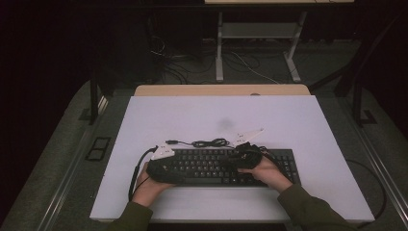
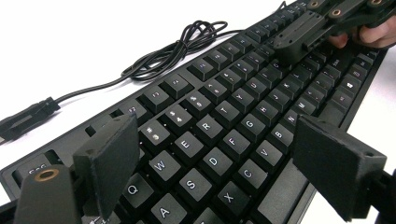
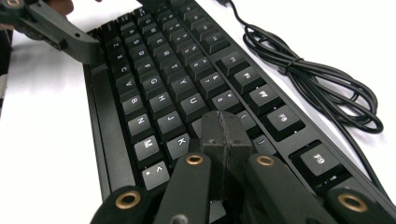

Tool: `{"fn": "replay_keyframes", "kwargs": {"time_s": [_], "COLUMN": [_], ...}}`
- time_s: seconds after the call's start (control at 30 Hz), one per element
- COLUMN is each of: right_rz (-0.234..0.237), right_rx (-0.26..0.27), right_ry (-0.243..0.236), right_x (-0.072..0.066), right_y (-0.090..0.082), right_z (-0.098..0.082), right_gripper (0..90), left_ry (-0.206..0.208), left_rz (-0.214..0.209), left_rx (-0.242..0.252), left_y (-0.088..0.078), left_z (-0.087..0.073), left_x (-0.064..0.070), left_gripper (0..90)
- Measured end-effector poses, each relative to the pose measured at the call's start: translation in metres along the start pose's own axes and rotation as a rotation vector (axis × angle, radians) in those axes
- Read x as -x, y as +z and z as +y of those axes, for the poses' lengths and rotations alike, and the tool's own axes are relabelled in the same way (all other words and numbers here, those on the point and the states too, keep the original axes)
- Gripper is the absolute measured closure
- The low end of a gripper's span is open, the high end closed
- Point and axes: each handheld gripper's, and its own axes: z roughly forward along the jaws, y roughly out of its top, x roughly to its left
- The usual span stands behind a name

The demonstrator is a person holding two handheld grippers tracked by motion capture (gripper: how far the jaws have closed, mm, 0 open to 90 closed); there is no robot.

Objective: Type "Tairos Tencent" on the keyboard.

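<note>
A black keyboard (image 1: 216, 166) lies on the white tabletop (image 1: 192, 115), near its front edge. My left gripper (image 1: 179, 172) hovers over the keyboard's left end. In the left gripper view it (image 2: 224, 154) stands open, its two pads wide apart above the letter keys (image 2: 212, 161) with nothing between them. My right gripper (image 1: 239, 156) is over the middle of the keyboard. In the right gripper view its (image 3: 226, 128) pads are pressed together, tip low over the keys (image 3: 159, 88); I cannot tell whether it touches one. It also appears in the left gripper view (image 2: 299, 39).
The keyboard's black cable (image 1: 207, 143) lies coiled just behind it, with its plug (image 2: 28, 119) loose on the table. A wooden edge (image 1: 221, 90) borders the far side. Beyond are desk legs (image 1: 219, 48) and floor cables.
</note>
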Motion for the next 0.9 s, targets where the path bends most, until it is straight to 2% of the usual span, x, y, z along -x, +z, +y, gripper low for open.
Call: {"fn": "replay_keyframes", "kwargs": {"time_s": [0.3,0.9], "right_rz": [-0.007,-0.006], "right_rx": [-0.026,-0.016], "right_ry": [-0.01,-0.01], "right_x": [-0.0005,-0.0014], "right_y": [0.0032,0.0024], "right_z": [-0.0015,-0.0009], "right_gripper": [89.2,89.0], "left_ry": [0.0,0.0], "left_rz": [0.0,0.004], "left_rx": [0.004,0.007], "left_y": [-0.001,-0.002], "left_z": [-0.0003,-0.0002], "left_x": [-0.0006,-0.0006], "left_gripper": [15.0,15.0]}}
